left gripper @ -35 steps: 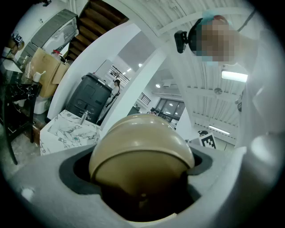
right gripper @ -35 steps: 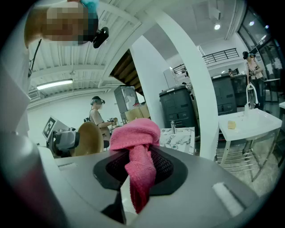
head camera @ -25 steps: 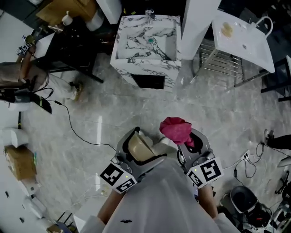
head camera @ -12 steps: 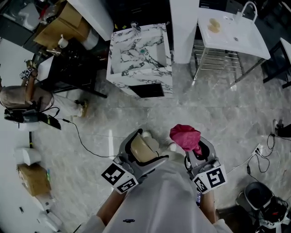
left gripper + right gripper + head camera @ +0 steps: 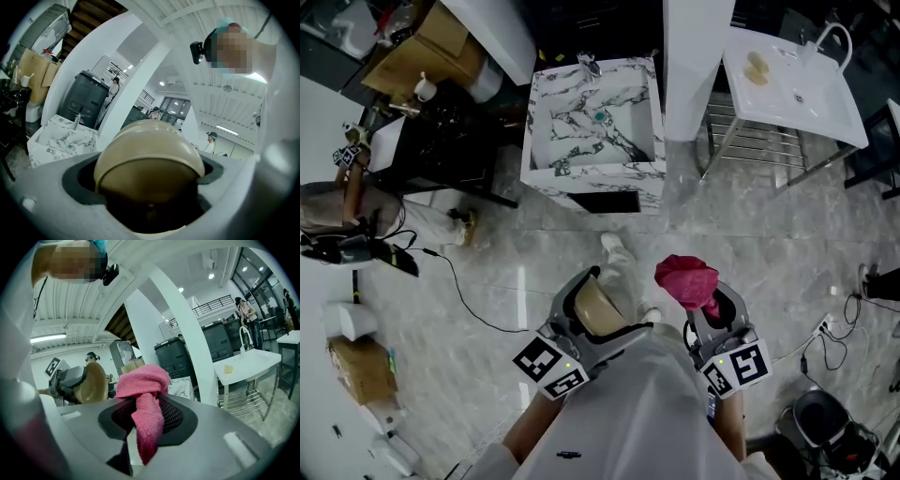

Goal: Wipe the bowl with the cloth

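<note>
A tan bowl (image 5: 598, 306) is held close to the person's body, with my left gripper (image 5: 586, 314) shut on it. In the left gripper view the bowl (image 5: 149, 159) fills the space between the jaws, its rounded underside facing the camera. My right gripper (image 5: 705, 302) is shut on a bunched pink cloth (image 5: 685, 280), a short way right of the bowl and not touching it. The right gripper view has the cloth (image 5: 144, 394) hanging down between the jaws, and the bowl (image 5: 93, 382) and left gripper off to the left.
A marble-patterned sink cabinet (image 5: 592, 122) stands ahead on the grey stone floor. A white table (image 5: 792, 80) on a metal rack is at the upper right. Cables (image 5: 459, 281) trail on the floor at left and right. A dark stand (image 5: 441, 141) with clutter is at upper left.
The head view has shifted, so the sink cabinet and table sit differently in frame. Both grippers stay near the body, still holding the bowl and cloth with a similar gap.
</note>
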The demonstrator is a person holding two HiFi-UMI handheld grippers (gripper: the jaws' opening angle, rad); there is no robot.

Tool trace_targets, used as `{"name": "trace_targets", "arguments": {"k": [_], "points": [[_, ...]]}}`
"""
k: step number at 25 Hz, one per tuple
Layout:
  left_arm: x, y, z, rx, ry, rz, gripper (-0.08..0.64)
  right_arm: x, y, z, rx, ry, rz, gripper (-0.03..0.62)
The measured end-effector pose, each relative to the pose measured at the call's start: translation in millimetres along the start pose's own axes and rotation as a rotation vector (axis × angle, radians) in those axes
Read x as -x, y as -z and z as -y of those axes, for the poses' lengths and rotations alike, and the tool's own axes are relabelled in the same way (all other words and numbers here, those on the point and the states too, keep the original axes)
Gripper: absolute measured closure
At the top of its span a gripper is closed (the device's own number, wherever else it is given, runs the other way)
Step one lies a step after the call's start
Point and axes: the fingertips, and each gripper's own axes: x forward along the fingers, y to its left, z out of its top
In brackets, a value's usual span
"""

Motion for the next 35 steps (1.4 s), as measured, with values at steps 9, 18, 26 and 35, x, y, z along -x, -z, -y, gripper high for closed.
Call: {"name": "trace_targets", "arguments": {"k": [9, 18, 26, 35], "points": [[-65, -102, -130, 0.030, 0.029, 0.050, 0.002, -157, -78, 10, 0.047, -0.075, -0.028, 0.492], [-99, -170, -228, 0.017, 0.053, 0.054, 0.002, -286, -130, 30, 0.091, -0.091, -0.011, 0.492], [-130, -199, -269, 0.034, 0.037, 0.061, 0.002, -340, -147, 43, 0.114, -0.158, -0.044, 0.492], [-152, -210, -293, 0.065, 0.105, 0.053, 0.002, -382, -167, 45, 0.171, -0.278, -0.037, 0.492]]}}
